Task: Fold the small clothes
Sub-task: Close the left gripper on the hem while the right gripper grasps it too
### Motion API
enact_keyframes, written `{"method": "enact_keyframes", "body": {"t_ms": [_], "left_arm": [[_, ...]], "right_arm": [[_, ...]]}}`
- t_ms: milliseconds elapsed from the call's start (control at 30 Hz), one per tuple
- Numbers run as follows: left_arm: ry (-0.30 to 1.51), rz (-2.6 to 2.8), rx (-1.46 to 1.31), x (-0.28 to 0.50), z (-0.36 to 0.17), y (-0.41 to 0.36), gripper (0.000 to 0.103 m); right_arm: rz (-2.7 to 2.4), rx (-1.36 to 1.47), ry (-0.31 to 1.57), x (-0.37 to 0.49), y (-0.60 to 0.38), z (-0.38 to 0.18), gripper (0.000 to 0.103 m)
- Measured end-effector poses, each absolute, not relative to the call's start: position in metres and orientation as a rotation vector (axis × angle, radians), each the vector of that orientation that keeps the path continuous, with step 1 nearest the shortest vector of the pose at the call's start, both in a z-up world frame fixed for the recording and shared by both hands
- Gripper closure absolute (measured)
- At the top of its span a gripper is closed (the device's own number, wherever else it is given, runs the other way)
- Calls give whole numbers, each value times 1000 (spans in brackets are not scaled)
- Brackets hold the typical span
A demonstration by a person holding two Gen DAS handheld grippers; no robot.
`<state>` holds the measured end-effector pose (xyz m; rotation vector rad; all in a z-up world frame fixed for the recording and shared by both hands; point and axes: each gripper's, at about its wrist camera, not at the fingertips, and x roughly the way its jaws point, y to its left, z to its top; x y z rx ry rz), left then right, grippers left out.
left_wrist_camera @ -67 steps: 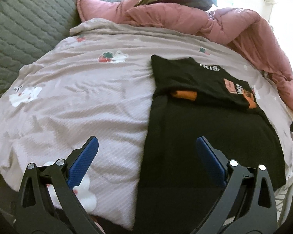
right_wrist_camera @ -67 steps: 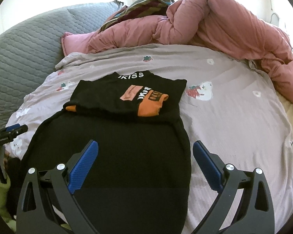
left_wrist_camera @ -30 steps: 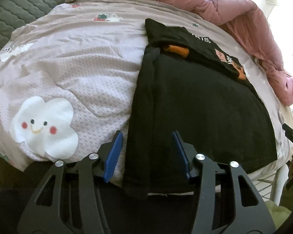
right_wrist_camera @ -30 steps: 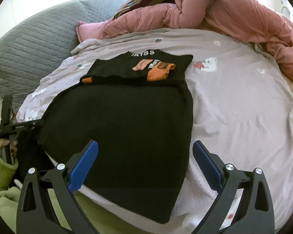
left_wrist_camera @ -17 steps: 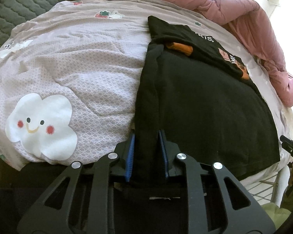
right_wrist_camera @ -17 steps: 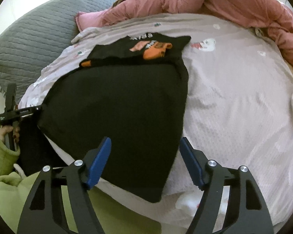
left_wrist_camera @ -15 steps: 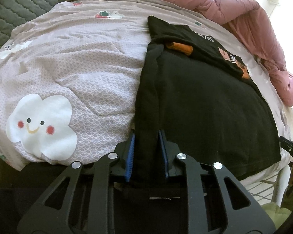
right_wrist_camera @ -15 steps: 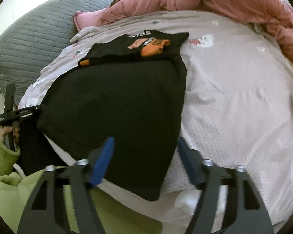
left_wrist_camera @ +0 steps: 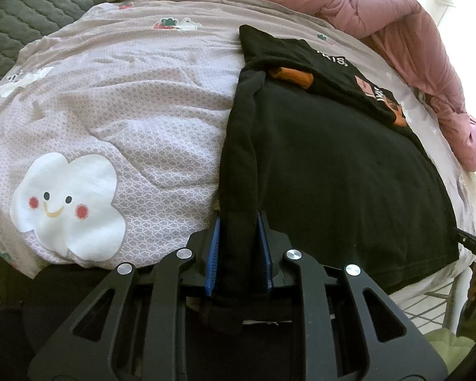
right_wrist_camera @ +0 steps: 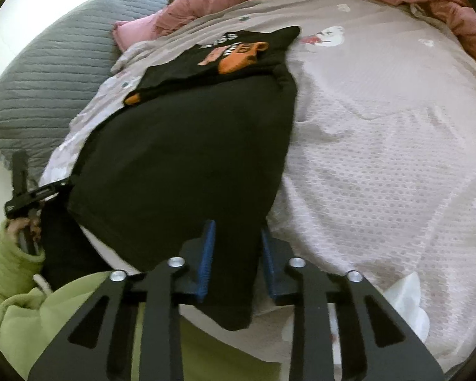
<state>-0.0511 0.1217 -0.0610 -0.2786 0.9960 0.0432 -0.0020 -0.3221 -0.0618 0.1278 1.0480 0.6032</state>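
A black t-shirt lies flat on the bed, its top part with orange print folded over at the far end. My left gripper is shut on the shirt's near left hem corner. In the right wrist view the same black t-shirt reaches the bed's near edge. My right gripper has its blue pads closed in on the near right hem corner, pinching the cloth. The left gripper shows at the far left of that view, held by a hand.
The bed has a pale mauve patterned cover with a white cloud face. A pink duvet is bunched at the far side. A grey quilted headboard stands on the left. A green sleeve is near.
My right gripper has closed from open onto the shirt's near right hem corner. My left gripper closed on the left hem corner about half a second earlier and has stayed shut.
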Motion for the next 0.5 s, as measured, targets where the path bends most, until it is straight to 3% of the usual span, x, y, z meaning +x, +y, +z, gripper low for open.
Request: {"method": "enact_keyframes", "body": {"t_ms": [433, 467, 500], "left_arm": [[1003, 19, -332, -51, -66, 129, 89], [1003, 18, -329, -51, -66, 128, 92], [1002, 18, -323, -51, -65, 128, 96]], "right_arm": [[626, 164, 1046, -3, -326, -72, 78], [626, 163, 1043, -3, -325, -72, 79], [625, 163, 1039, -4, -326, -71, 87]]}}
